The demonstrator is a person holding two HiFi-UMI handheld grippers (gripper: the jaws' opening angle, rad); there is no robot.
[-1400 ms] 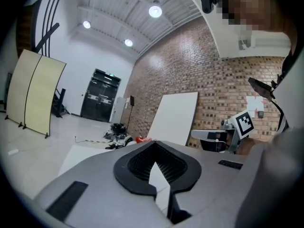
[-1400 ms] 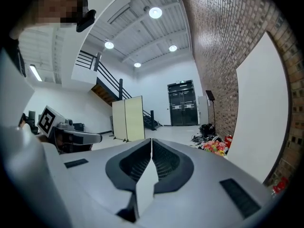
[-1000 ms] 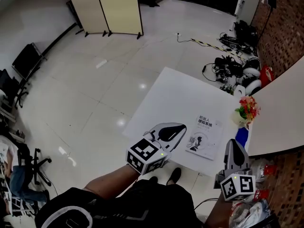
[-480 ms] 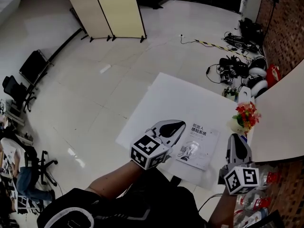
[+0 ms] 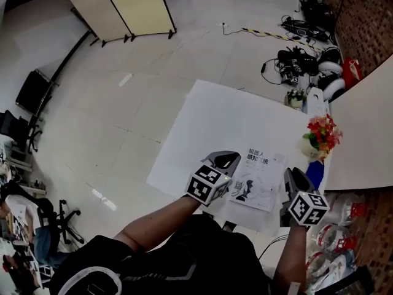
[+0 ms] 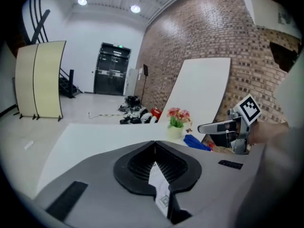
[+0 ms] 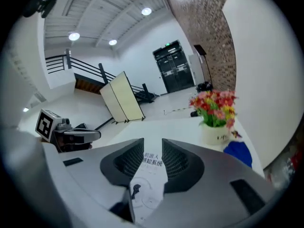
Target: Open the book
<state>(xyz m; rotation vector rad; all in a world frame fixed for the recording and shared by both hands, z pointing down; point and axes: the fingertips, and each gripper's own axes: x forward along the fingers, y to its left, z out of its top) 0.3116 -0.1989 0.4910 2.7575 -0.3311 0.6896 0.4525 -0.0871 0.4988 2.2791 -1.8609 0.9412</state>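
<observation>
Book (image 5: pixel 261 180) closed, left gripper (image 5: pixel 228 160) lowered alongside, jaws clenched, right gripper (image 5: pixel 292 176) jaws opening, empty

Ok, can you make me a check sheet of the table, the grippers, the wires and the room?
Surface: white table, three things on it.
Job's things: book, closed, flat near the table's front edge.
Clutter: flower pot and a blue thing at the table's right end.
Grippers: left gripper shut, empty, near the book's left edge; right gripper opening, nothing between its jaws, pointing at the book.
Cables: tangle on the floor beyond the table; none seen on the table.
Surroundings: folding screen, brick wall, white board.
</observation>
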